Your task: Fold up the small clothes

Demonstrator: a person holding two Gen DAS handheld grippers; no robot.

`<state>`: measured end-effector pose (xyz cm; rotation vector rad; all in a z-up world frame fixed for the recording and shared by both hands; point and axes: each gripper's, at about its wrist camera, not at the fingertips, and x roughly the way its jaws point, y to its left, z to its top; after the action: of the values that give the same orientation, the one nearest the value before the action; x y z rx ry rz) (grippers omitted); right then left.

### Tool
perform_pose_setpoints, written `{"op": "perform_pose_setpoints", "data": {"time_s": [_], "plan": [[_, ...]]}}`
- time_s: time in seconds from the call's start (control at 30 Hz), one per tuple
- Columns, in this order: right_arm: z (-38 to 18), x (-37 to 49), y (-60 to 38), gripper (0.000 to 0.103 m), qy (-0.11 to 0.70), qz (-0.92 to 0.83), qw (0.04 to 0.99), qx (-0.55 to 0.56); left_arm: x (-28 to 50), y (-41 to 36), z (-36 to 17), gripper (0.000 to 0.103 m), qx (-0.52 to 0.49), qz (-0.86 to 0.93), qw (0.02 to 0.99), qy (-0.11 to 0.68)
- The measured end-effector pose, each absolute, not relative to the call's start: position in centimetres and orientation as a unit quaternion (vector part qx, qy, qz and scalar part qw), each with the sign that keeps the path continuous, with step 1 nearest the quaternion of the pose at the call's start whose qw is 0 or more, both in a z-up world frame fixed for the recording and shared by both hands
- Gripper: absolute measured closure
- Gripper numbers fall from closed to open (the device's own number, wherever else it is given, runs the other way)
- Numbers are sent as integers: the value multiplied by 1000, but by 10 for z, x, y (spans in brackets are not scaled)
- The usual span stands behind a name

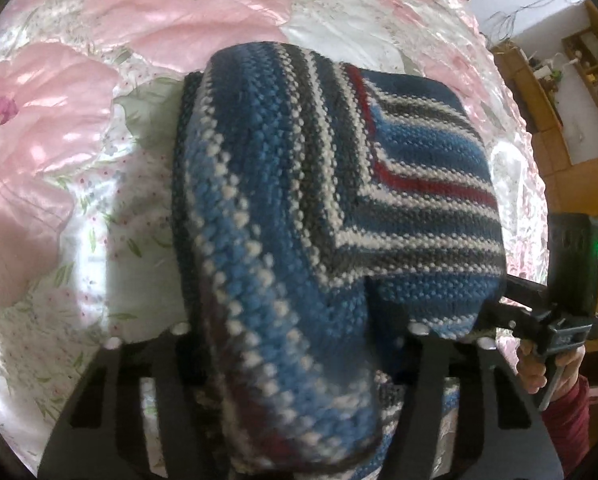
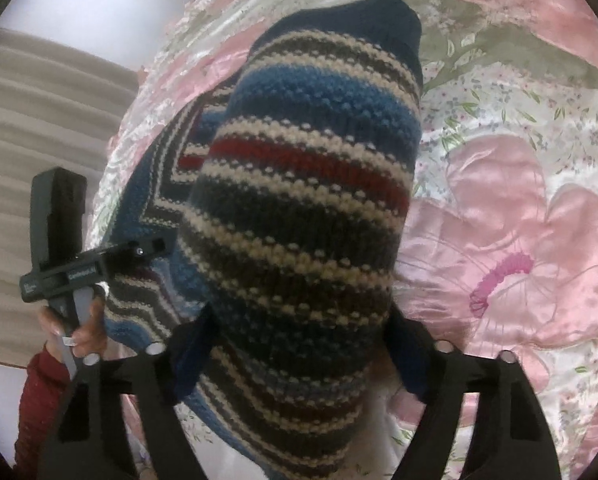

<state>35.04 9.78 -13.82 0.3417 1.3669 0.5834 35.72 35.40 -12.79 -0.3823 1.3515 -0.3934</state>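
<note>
The pink floral satin quilt on the bed fills most of both views, and the striped knit sweater in blue, grey, white and red sits on it, partly folded. Each tool has a bunched sleeve or edge of that knit running up between its fingers: the left tool looks clamped on one fold, the right tool on another. In the left view, a hand in a dark red sleeve grips the other tool's handle.
</note>
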Motion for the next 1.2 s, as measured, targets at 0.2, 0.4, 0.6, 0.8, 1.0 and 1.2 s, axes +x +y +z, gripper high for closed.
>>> {"op": "perform_pose_setpoints", "data": {"time_s": [0.2,0.4,0.6,0.8,1.0,1.2], "plan": [[-117,340,89,59,597,281,739,139,347,349,-117,71,-189,-181,753,603],[-85,324,60,63,578,291,753,121,328,316,-95,73,-212,-204,755,586],[-51,292,-5,64,555,278,776,108,300,246,-63,73,-218,-250,761,558],[-39,255,-82,64,547,252,792,97,264,162,-53,73,-200,-275,768,543],[-78,231,-142,64,571,220,781,123,238,105,-86,72,-167,-272,759,567],[-121,211,-164,58,567,223,777,157,226,104,-112,64,-135,-248,773,568]]}}
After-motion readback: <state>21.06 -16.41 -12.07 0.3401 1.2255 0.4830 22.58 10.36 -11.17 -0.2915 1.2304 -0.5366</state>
